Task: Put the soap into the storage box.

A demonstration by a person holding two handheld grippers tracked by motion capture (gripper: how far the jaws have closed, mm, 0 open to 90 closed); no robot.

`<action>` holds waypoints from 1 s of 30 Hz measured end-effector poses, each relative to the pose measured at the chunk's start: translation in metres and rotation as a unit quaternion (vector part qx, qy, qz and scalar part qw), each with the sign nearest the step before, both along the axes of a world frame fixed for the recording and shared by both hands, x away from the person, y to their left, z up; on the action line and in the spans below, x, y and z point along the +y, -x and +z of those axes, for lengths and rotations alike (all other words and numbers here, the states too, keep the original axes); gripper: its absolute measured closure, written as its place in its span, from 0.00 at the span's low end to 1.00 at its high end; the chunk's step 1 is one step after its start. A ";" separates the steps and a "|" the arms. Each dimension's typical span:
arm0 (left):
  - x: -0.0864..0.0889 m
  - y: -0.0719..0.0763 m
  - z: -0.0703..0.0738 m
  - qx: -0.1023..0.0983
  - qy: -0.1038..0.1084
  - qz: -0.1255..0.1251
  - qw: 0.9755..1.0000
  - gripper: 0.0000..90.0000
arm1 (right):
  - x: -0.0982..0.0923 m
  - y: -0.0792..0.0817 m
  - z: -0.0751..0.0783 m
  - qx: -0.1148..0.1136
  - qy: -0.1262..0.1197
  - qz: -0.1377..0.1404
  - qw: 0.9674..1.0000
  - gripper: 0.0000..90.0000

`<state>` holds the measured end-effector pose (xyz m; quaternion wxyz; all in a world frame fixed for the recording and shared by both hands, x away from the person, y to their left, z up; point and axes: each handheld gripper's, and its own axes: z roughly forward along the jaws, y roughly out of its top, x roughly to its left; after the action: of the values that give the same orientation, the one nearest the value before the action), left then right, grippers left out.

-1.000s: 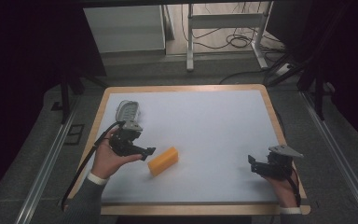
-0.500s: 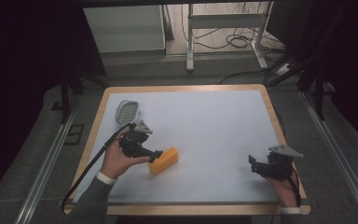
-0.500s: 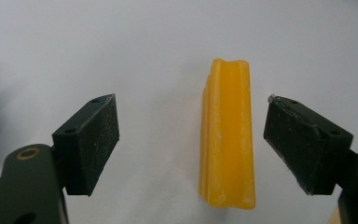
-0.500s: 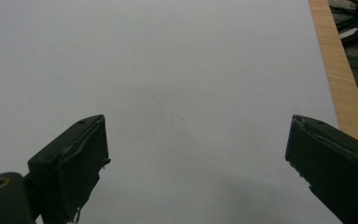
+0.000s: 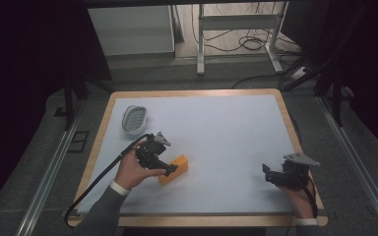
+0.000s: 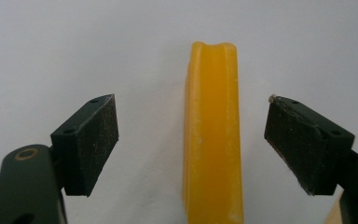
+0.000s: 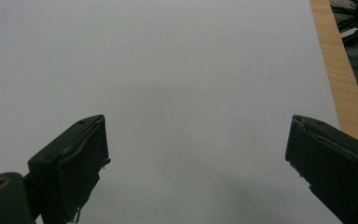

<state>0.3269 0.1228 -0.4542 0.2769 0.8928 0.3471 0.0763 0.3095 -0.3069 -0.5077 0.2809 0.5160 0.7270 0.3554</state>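
Observation:
An orange block (image 5: 177,166) lies on the white table sheet (image 5: 216,128), left of centre. My left gripper (image 5: 170,169) reaches it from the left and is open. In the left gripper view the orange block (image 6: 212,135) runs lengthwise between the two black pads (image 6: 93,140), with a gap on each side. My right gripper (image 5: 267,173) rests near the table's front right, open, over bare sheet. Its pads (image 7: 81,163) stand wide apart in the right gripper view with nothing between them.
A small grey oval dish (image 5: 134,119) with a ribbed inside sits at the back left of the sheet. The wooden table rim (image 5: 295,132) frames the sheet. Metal frame legs (image 5: 201,44) and cables lie on the floor behind the table.
My left gripper has moved right and forward from beside the dish to the orange block, which now sits between its jaws. The right gripper has stayed put.

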 end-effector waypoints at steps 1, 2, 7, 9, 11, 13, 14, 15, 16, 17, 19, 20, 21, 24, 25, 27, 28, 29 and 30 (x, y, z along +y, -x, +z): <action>-0.002 -0.001 -0.002 0.004 -0.003 -0.001 1.000 0.20 | 0.000 0.000 0.000 0.001 0.001 0.000 1.000 0.06; -0.004 -0.002 -0.006 0.010 -0.007 -0.003 1.000 0.20 | 0.000 0.000 -0.001 0.002 0.002 0.001 1.000 0.06; -0.010 -0.004 -0.013 0.034 -0.014 -0.014 0.999 0.26 | 0.000 0.000 -0.001 0.003 0.003 0.001 1.000 0.06; -0.012 -0.005 -0.016 0.038 -0.012 -0.014 0.999 0.29 | 0.001 0.000 -0.002 0.005 0.003 0.000 1.000 0.06; -0.013 -0.006 -0.018 0.040 -0.017 -0.012 0.999 0.29 | 0.000 0.000 -0.002 0.005 0.003 0.000 1.000 0.06; -0.014 -0.007 -0.020 0.042 -0.022 -0.011 0.999 0.31 | 0.000 0.000 -0.002 0.005 0.004 0.000 1.000 0.06; -0.014 -0.008 -0.023 0.045 -0.025 -0.011 0.999 0.33 | 0.000 0.000 -0.002 0.005 0.004 0.000 1.000 0.06; -0.014 -0.008 -0.023 0.045 -0.025 -0.011 0.999 0.34 | 0.000 0.000 -0.002 0.005 0.004 0.000 1.000 0.06; -0.015 -0.008 -0.025 0.050 -0.028 -0.012 0.998 0.35 | 0.000 0.000 -0.002 0.006 0.004 -0.001 1.000 0.06; -0.015 -0.008 -0.025 0.050 -0.028 -0.012 0.998 0.37 | 0.000 -0.001 -0.002 0.005 0.005 -0.001 1.000 0.06; -0.015 -0.009 -0.028 0.056 -0.030 -0.013 0.998 0.39 | 0.000 -0.001 -0.002 0.005 0.005 -0.001 1.000 0.06; -0.016 -0.010 -0.032 0.062 -0.033 -0.012 0.998 0.41 | 0.000 -0.001 -0.003 0.006 0.006 -0.001 1.000 0.06; -0.016 -0.010 -0.032 0.062 -0.033 -0.012 0.998 0.43 | 0.000 -0.001 -0.003 0.006 0.006 -0.001 1.000 0.06; -0.018 -0.009 -0.037 0.063 -0.040 -0.010 0.997 0.52 | 0.001 -0.001 -0.003 0.007 0.007 -0.002 1.000 0.06; -0.018 -0.009 -0.037 0.063 -0.040 -0.010 0.997 0.55 | 0.001 -0.001 -0.003 0.007 0.007 -0.002 1.000 0.06; -0.019 -0.008 -0.037 0.055 -0.036 -0.011 0.998 0.59 | 0.001 -0.001 -0.003 0.007 0.008 -0.002 1.000 0.06; -0.019 -0.007 -0.037 0.055 -0.033 -0.013 0.998 0.63 | 0.001 -0.001 -0.003 0.008 0.009 -0.002 1.000 0.06; -0.020 -0.007 -0.037 0.052 -0.034 -0.011 0.998 0.65 | 0.001 -0.001 -0.004 0.008 0.009 -0.003 1.000 0.06; -0.020 -0.007 -0.037 0.051 -0.034 -0.011 0.998 0.65 | 0.000 -0.001 -0.004 0.009 0.008 -0.002 1.000 0.06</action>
<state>0.3336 0.1028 -0.4914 0.2289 0.9081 0.3484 0.0401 0.3107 -0.3066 -0.5114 0.2790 0.5186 0.7311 0.3444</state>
